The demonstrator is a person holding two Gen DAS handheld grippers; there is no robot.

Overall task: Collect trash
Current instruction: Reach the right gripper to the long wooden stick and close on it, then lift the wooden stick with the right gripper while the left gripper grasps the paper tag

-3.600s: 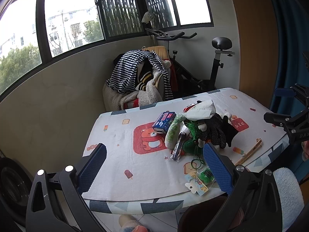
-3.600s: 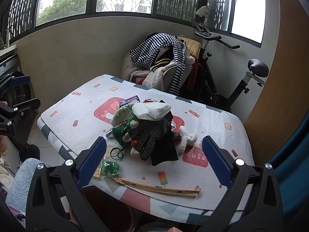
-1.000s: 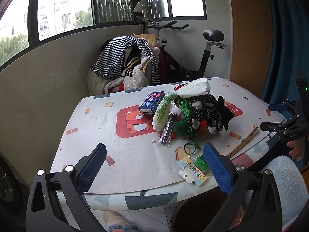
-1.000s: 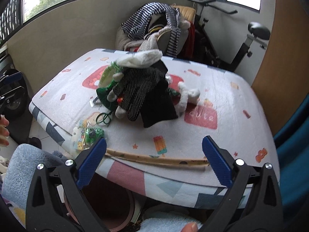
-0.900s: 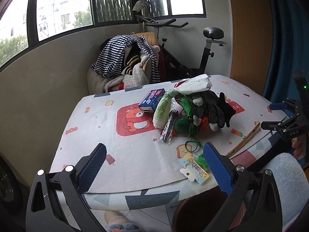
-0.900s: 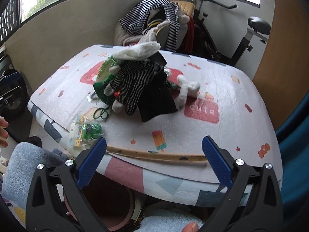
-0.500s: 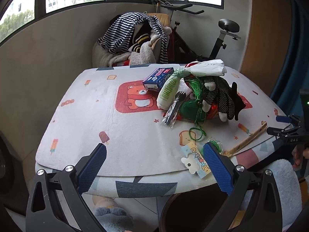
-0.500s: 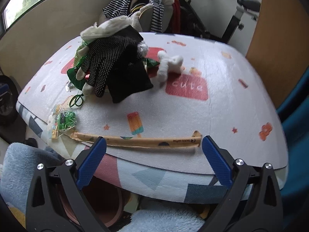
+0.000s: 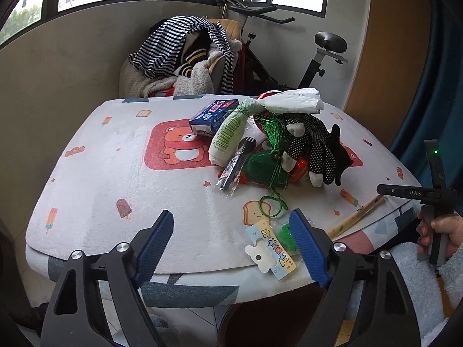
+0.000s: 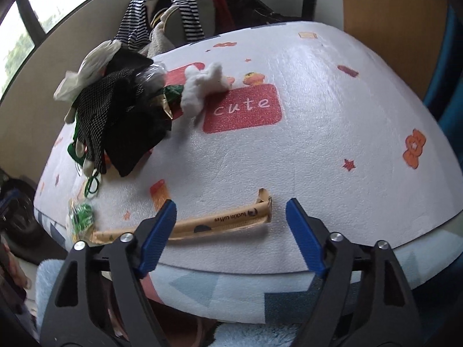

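Observation:
A heap of trash lies on the white printed table: a blue box, a white plastic bag, a green-print wrapper, a wrapped black fork, dotted black gloves and green string. A small card packet lies at the near edge, by my open left gripper. A tan paper straw sleeve lies just in front of my open, empty right gripper. A white fluffy wad sits by the gloves.
A brown bin stands on the floor under the table's near edge. A chair heaped with striped clothes and an exercise bike stand behind the table. A blue curtain hangs at the right.
Both grippers have moved down and in toward the table's near edge. The right gripper has closed in on the straw sleeve. Nothing has been taken hold of.

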